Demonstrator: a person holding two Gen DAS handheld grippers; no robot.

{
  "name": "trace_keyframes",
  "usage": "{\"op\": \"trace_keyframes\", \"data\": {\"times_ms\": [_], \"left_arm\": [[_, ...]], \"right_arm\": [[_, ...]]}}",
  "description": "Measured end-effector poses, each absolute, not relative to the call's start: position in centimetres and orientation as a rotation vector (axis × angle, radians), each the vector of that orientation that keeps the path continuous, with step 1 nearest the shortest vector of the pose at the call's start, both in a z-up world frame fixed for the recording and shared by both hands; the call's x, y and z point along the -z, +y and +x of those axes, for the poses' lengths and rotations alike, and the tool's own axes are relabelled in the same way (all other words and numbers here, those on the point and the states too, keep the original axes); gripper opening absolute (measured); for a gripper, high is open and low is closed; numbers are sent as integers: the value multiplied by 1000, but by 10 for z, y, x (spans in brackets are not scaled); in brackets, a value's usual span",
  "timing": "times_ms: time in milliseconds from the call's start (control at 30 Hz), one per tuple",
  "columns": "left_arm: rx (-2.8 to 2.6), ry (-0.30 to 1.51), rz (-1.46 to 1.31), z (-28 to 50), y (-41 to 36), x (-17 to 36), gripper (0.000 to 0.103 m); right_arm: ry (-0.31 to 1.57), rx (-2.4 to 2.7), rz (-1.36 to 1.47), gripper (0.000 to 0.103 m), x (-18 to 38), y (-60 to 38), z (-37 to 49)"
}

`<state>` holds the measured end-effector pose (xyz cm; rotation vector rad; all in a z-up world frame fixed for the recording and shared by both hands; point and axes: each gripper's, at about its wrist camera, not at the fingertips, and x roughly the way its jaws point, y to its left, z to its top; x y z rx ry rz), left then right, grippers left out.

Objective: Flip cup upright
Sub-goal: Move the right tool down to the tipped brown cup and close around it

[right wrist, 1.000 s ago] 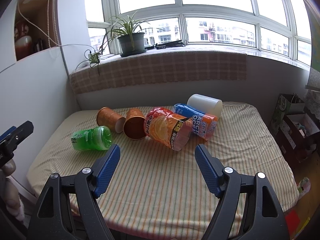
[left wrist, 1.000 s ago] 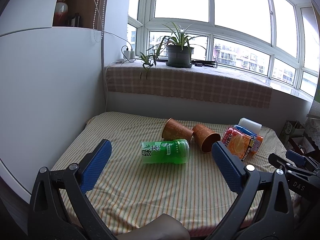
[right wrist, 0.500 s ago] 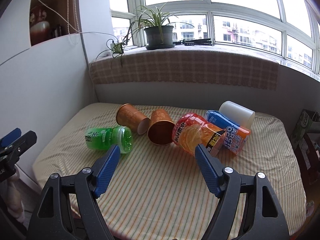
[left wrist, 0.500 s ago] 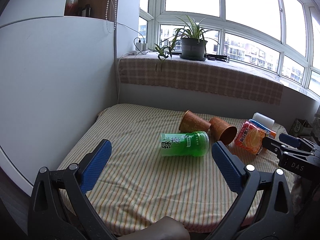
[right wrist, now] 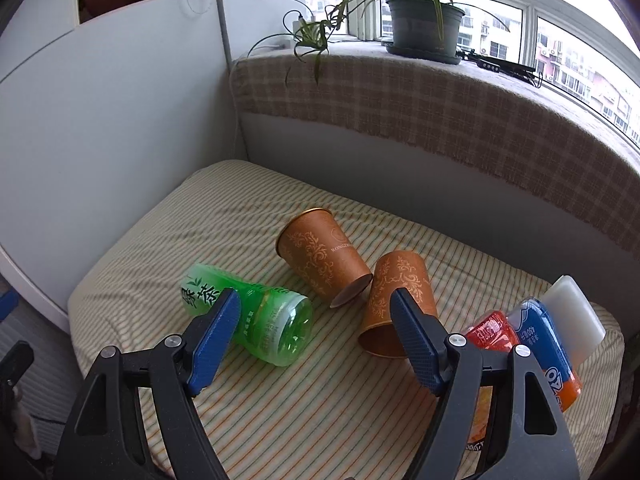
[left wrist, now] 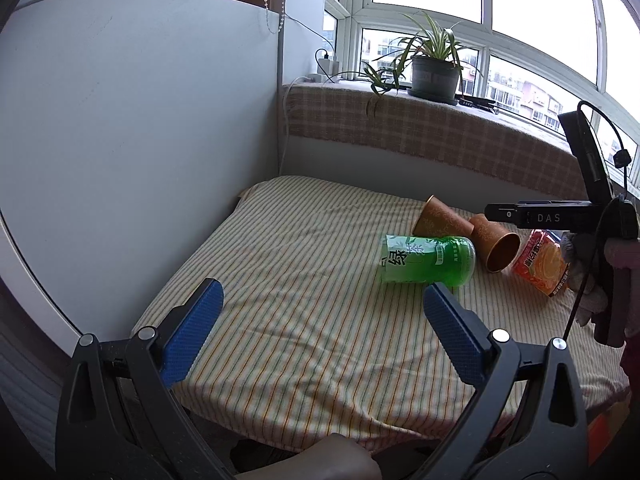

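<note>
Two orange-brown paper cups lie on their sides on the striped tablecloth. The left cup [right wrist: 322,256] points its base toward me; it also shows in the left wrist view [left wrist: 440,220]. The right cup [right wrist: 398,300] has its open mouth toward me and shows in the left wrist view too [left wrist: 496,242]. My right gripper [right wrist: 316,332] is open and empty, hovering just in front of both cups. My left gripper [left wrist: 320,328] is open and empty, low over the table's near left part, well short of the cups.
A green tea bottle [right wrist: 256,320] lies beside the left cup. A red-orange packet [right wrist: 492,336], a blue-orange packet [right wrist: 548,356] and a white cylinder [right wrist: 576,312] lie at the right. A white wall [left wrist: 140,140] bounds the left; a windowsill with a potted plant [right wrist: 420,20] stands behind.
My right gripper has moved forward and down, close to the cups. My left gripper has swung left and lower, so the cups sit further right in its view.
</note>
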<state>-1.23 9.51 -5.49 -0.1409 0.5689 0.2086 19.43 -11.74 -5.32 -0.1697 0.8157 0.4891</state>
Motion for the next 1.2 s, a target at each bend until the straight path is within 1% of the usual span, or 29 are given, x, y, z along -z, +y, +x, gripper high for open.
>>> {"op": "trace_keyframes", "data": {"times_ms": [367,533,1000,1033,1067,1200], "left_arm": [[-258,612,-200,-18,119,65,102],[-272,625,-215,-20,125,68,102],[-286,633,-223,-20,129,68,102],[-287,633,-225,-21,129,68,102],[-288,633,-226,-21,129,68,102],[-291,626,-224,-23,128,67,102]], "right_arm": [[987,-570,-386,77,89,-70,255],[1070,-578,-437,77,107,-58,280],[1134,-577,-525,76,132,-42,300],[1131,-568,-527,75,133,-42,301],[1131,-566,-523,70,134,-42,302],[1120,-566,-510,69,135,-44,302]]}}
